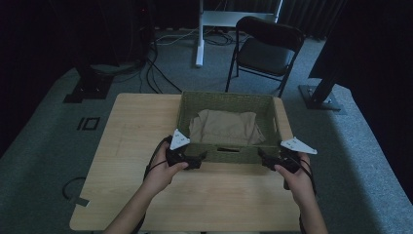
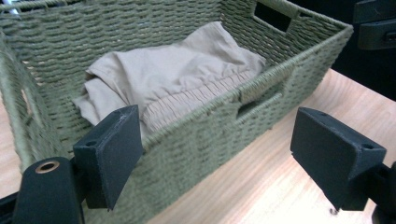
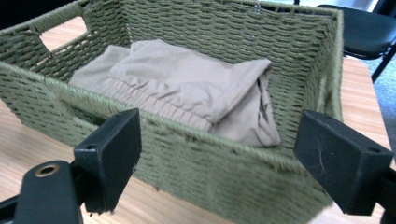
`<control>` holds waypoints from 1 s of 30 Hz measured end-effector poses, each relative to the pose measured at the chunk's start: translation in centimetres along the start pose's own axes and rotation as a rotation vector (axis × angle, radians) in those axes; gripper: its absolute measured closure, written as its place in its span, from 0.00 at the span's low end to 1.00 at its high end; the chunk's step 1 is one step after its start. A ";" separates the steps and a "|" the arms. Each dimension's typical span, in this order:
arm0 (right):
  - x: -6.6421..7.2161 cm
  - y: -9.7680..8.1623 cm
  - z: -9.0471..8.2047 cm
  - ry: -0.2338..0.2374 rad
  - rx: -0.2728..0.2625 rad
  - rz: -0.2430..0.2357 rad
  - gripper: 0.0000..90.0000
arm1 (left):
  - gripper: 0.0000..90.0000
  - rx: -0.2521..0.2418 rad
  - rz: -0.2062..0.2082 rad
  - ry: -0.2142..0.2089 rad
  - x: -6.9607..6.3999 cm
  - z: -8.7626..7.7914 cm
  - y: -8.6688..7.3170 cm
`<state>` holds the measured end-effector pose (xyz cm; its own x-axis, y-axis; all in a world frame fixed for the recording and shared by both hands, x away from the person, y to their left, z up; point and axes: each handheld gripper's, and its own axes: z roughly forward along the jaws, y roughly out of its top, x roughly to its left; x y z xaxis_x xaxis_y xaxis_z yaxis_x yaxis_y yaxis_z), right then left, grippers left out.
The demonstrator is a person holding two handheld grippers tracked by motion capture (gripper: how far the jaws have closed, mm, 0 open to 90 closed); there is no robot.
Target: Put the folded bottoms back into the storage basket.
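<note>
A green woven basket point(image 1: 226, 94) stands at the far middle of the wooden table point(image 1: 141, 131), with a folded beige cloth point(image 1: 224, 127) lying inside it. My left gripper point(image 1: 202, 157) is just in front of the basket's near left corner, jaws wide apart and nothing between them. My right gripper point(image 1: 260, 153) stands likewise at the near right corner, also open. In the left gripper view, the left gripper point(image 2: 219, 137) faces the basket's near wall point(image 2: 201, 140) and the cloth point(image 2: 173, 70). The right gripper point(image 3: 219, 135) looks over the wall point(image 3: 210, 161) at the cloth point(image 3: 187, 88).
A black folding chair point(image 1: 268, 48) stands on the grey carpet behind the table. Beside the chair are a white desk leg point(image 1: 199, 44) and cables point(image 1: 151, 73). A dark stand base point(image 1: 319, 97) sits at the right. The basket has handle slots in its walls point(image 2: 273, 16).
</note>
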<state>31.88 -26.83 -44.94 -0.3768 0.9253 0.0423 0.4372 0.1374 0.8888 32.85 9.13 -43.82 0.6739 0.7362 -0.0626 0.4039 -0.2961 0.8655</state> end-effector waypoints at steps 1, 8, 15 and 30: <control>0.0 -0.1 -0.1 0.000 0.000 0.001 0.16 | 0.20 0.003 -0.001 -0.003 -0.1 -0.1 -0.3; -0.2 -1.9 -0.6 -0.010 0.022 0.002 0.16 | 0.20 0.010 -0.001 -0.005 -0.5 -0.2 -1.8; -0.4 -3.9 -0.5 -0.014 0.048 0.022 0.16 | 0.20 0.017 -0.009 0.020 -0.2 -0.4 -3.2; -1.9 -7.8 -0.1 -0.072 0.123 0.056 0.15 | 0.20 0.070 -0.062 0.062 1.3 -0.2 -6.9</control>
<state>29.13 -29.72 -51.95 -0.2915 0.9551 0.0535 0.5542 0.1230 0.8232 30.86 12.28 -49.77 0.6077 0.7899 -0.0821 0.4871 -0.2891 0.8241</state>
